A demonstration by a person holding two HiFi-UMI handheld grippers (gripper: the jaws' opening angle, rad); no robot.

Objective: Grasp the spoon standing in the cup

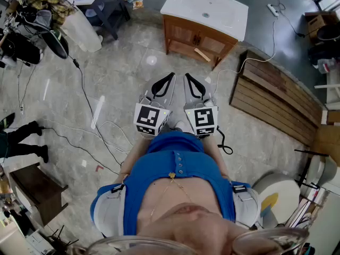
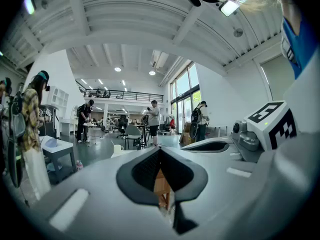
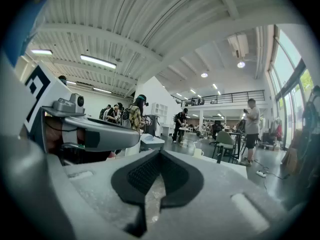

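A white cup [image 2: 118,148] stands far ahead on a white-topped wooden cabinet [image 1: 197,36]; a thin handle, possibly the spoon, sticks out of it. The right gripper view also shows the cup [image 3: 198,152]. I cannot make out the cup or spoon in the head view. My left gripper [image 1: 171,76] and right gripper [image 1: 187,77] are held side by side in front of the person's body, well short of the cabinet. Both point toward it. The jaws of each meet at the tips with nothing between them [image 2: 160,151] [image 3: 159,154].
Wooden boards [image 1: 276,97] lie on the floor to the right of the cabinet. Cables [image 1: 90,116] trail across the floor at left. A dark table [image 1: 106,4] stands at the back left. Several people stand and walk in the hall beyond.
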